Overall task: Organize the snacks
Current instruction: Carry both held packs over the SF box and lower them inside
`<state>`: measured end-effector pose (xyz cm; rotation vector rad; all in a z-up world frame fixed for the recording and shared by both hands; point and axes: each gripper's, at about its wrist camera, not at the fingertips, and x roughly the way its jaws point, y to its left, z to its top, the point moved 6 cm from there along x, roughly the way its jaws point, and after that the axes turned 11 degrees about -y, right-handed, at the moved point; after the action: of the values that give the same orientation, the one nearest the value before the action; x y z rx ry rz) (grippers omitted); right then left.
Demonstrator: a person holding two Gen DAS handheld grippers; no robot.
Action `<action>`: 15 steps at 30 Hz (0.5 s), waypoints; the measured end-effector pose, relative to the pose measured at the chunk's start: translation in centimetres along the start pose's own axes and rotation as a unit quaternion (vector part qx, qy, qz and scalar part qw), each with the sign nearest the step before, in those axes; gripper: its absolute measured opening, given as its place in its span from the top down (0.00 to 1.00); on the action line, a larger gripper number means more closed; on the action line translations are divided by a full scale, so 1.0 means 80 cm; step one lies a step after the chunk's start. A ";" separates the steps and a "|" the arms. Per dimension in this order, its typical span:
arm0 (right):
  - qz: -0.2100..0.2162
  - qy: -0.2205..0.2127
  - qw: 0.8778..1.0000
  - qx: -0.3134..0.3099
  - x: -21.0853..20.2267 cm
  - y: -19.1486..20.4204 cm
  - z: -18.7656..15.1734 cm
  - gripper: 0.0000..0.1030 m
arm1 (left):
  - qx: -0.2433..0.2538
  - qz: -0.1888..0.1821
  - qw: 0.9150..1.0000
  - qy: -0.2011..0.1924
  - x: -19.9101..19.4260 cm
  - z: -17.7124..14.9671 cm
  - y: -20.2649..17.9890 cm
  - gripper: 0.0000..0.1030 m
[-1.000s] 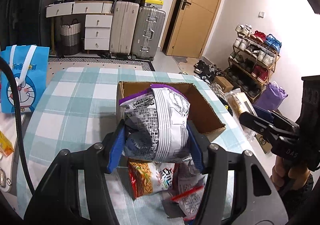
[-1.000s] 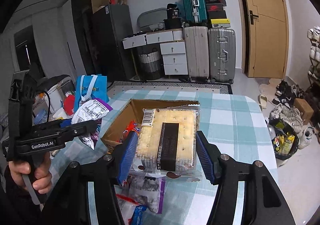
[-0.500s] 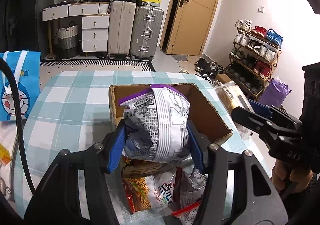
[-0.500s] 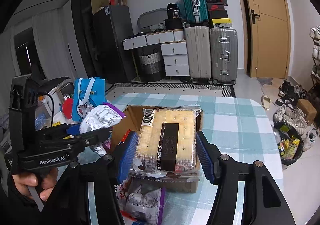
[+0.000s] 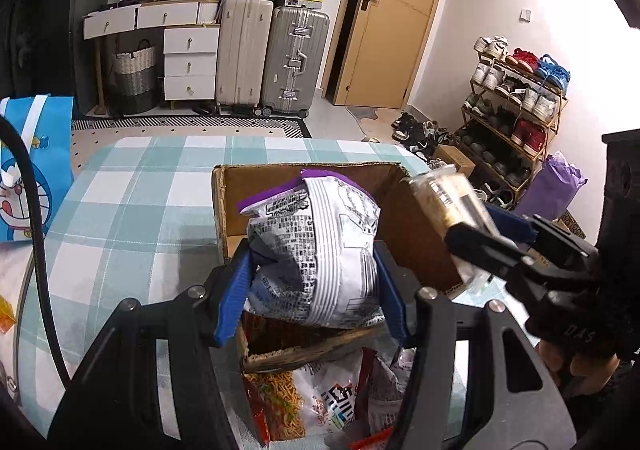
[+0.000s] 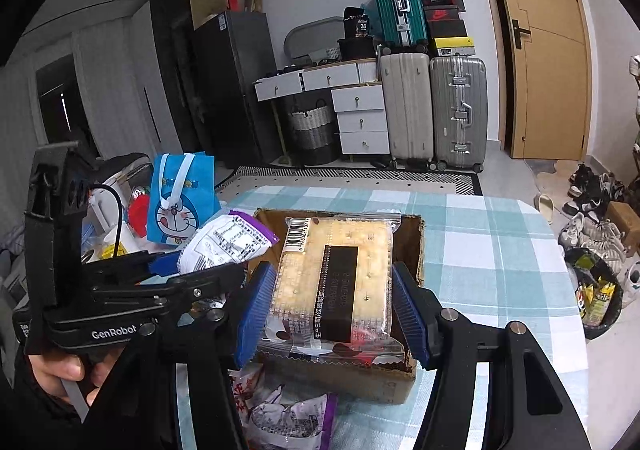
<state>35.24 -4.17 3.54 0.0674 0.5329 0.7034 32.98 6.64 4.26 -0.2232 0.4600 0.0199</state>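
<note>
My left gripper (image 5: 314,286) is shut on a white and purple snack bag (image 5: 320,250) and holds it over the open cardboard box (image 5: 224,206). My right gripper (image 6: 332,306) is shut on a clear pack of crackers with a black label (image 6: 336,274), also above the box (image 6: 416,234). In the left wrist view the cracker pack (image 5: 444,198) hangs over the box's right wall. In the right wrist view the left gripper's snack bag (image 6: 228,242) is at the box's left side.
The box stands on a table with a teal checked cloth (image 5: 132,210). More snack bags lie near the front edge (image 5: 320,398), (image 6: 288,418). A blue cartoon bag (image 6: 180,202) stands at the left. Suitcases, drawers and a shoe rack (image 5: 516,106) are behind.
Both grippers have moved forward with their snacks, from in front of the box to above its opening. The right gripper's cracker pack has come in over the box's right wall.
</note>
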 end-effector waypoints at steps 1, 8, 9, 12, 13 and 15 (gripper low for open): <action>0.001 0.003 1.000 0.001 0.004 -0.002 -0.002 0.42 | -0.001 -0.002 1.000 -0.001 0.003 0.000 0.000 0.47; 0.001 0.008 1.000 0.004 0.019 -0.008 -0.008 0.42 | -0.006 -0.010 1.000 0.009 0.032 0.000 -0.002 0.47; -0.001 0.008 1.000 0.005 0.020 -0.009 -0.009 0.42 | -0.006 -0.008 1.000 0.014 0.040 -0.003 -0.002 0.47; -0.002 0.009 1.000 0.010 0.023 -0.013 -0.009 0.42 | -0.003 -0.007 1.000 0.026 0.061 -0.012 -0.002 0.47; -0.003 0.010 1.000 0.010 0.025 -0.013 -0.010 0.42 | 0.000 -0.005 1.000 0.028 0.066 -0.015 -0.002 0.47; -0.004 0.010 1.000 0.009 0.027 -0.013 -0.010 0.42 | 0.010 0.000 1.000 0.026 0.075 -0.019 -0.002 0.47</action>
<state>36.85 -3.68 1.60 0.0746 0.5586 0.6920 37.75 5.94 0.31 -0.2037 0.5121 0.0090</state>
